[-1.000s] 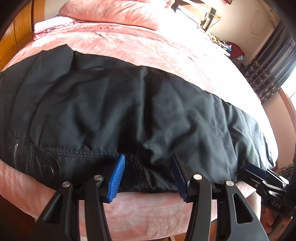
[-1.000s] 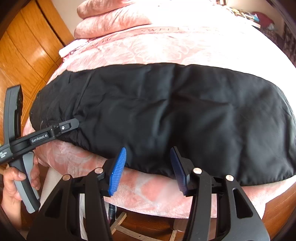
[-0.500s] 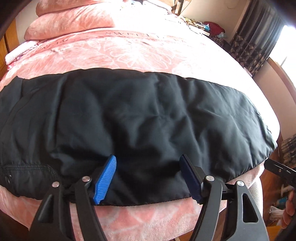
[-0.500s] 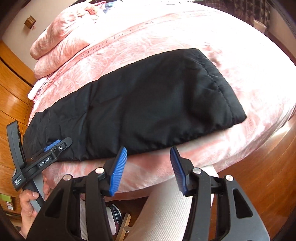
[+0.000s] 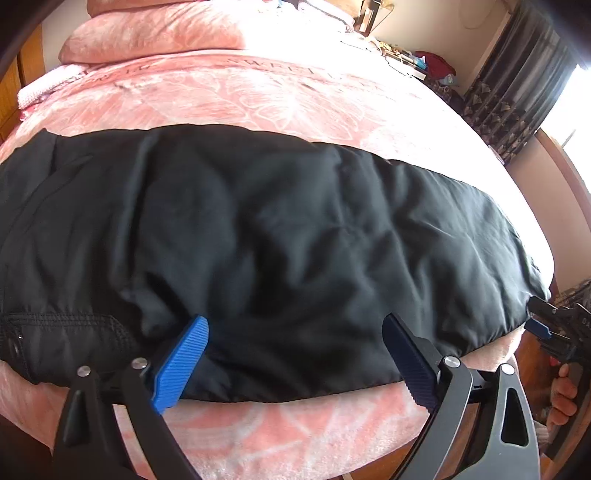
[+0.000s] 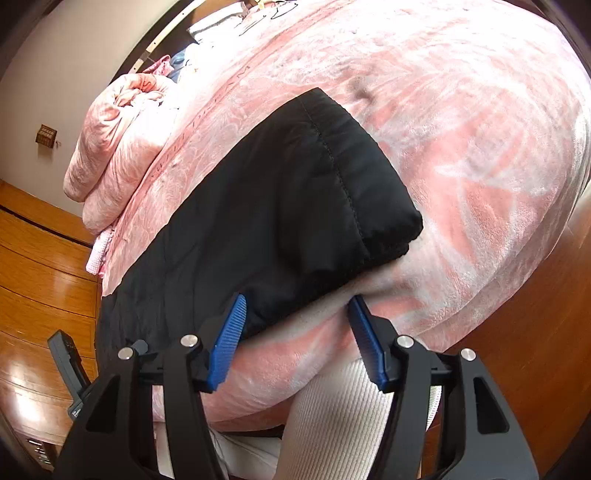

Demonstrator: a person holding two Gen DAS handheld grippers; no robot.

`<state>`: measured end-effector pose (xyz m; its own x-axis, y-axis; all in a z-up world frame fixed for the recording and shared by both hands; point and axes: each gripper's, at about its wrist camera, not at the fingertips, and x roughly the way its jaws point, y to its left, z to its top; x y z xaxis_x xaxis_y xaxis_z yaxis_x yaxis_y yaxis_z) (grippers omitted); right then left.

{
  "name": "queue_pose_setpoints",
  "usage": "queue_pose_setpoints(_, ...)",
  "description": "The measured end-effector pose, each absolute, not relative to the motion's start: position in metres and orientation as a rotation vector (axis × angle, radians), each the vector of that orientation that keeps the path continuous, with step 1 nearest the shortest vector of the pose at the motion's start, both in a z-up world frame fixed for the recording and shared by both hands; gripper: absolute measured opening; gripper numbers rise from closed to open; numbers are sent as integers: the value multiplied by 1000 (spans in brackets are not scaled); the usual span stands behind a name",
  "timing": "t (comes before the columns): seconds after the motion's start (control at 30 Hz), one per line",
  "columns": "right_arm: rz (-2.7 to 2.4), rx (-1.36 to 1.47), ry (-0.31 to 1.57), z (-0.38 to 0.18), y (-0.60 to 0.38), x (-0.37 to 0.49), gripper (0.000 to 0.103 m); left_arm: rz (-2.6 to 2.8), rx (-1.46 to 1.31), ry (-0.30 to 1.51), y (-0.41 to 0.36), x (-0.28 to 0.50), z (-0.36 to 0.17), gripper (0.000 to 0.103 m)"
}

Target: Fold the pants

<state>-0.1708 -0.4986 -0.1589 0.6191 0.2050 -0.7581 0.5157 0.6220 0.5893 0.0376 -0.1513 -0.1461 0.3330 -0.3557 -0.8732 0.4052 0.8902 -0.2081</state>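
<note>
The black padded pants (image 5: 280, 240) lie flat and lengthwise along the near edge of the pink bed, waist and pocket at the left, leg hems at the right. My left gripper (image 5: 295, 354) is open, its blue pads over the near edge at mid-length, holding nothing. My right gripper (image 6: 295, 332) is open and empty, just short of the pants (image 6: 280, 206) near the stitched hem end (image 6: 388, 229). The right gripper also shows at the right edge of the left wrist view (image 5: 554, 328).
The pink blanket (image 5: 280, 96) covers the bed, with pillows (image 5: 177, 33) at the head. A wooden wardrobe (image 6: 40, 280) stands to the left. A nightstand with clutter (image 5: 424, 62) and dark curtains (image 5: 517, 92) are far right. My white-clad leg (image 6: 332, 413) is under the right gripper.
My right gripper has swung right along the pants to the hem end and moved closer. My left gripper has opened wider and shifted slightly along the near edge.
</note>
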Motion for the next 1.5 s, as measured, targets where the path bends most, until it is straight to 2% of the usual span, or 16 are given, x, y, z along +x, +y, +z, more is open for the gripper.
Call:
queue_pose_setpoints(0.17,-238,889,873,-145,-508,-176,59,-481,41,1133,-148,46,-152,97)
queue_pose_setpoints(0.33,-259,953,875,-163,-527,-173,59,-478,75,1124,-154,48,-154,99)
queue_pose_setpoints(0.4,-246,965,849,-161,-528,-172,52,-485,83,1122,-153,47,-154,99)
queue_pose_setpoints(0.47,-205,936,820,-154,-524,-168,31,-492,93,1119,-153,46,-155,99)
queue_pose_setpoints(0.53,-185,894,801,-145,-521,-164,26,-490,100,1119,-154,47,-155,99)
queue_pose_setpoints(0.57,-190,872,810,-144,-519,-160,26,-487,102,1120,-154,47,-156,99)
queue_pose_setpoints(0.67,-220,899,863,-157,-523,-150,35,-478,107,1119,-156,47,-157,99)
queue_pose_setpoints(0.77,-216,971,875,-173,-527,-147,37,-477,101,1127,-155,46,-155,99)
queue_pose_setpoints(0.8,-210,979,872,-175,-527,-146,33,-466,94,1133,-153,46,-152,99)
queue_pose_setpoints(0.87,-182,982,847,-170,-526,-146,17,-435,84,1127,-144,46,-148,99)
queue_pose_setpoints(0.97,-150,946,812,-146,-526,-142,12,-387,116,1135,-132,51,-150,98)
queue_pose_setpoints(1.13,-150,942,739,-106,-542,-137,9,-412,46,1125,-130,52,-136,97)
queue_pose_setpoints(1.27,-284,828,697,-76,-565,-149,9,-445,50,1062,-137,51,-113,98)
queue_pose_setpoints(1.37,-359,826,776,-94,-580,-151,9,-440,83,1081,-144,58,-125,98)
queue_pose_setpoints(1.43,-433,804,883,-123,-579,-147,10,-440,107,1148,-151,65,-154,99)
queue_pose_setpoints(1.5,-484,754,943,-141,-571,-144,10,-408,201,1093,-162,59,-165,100)
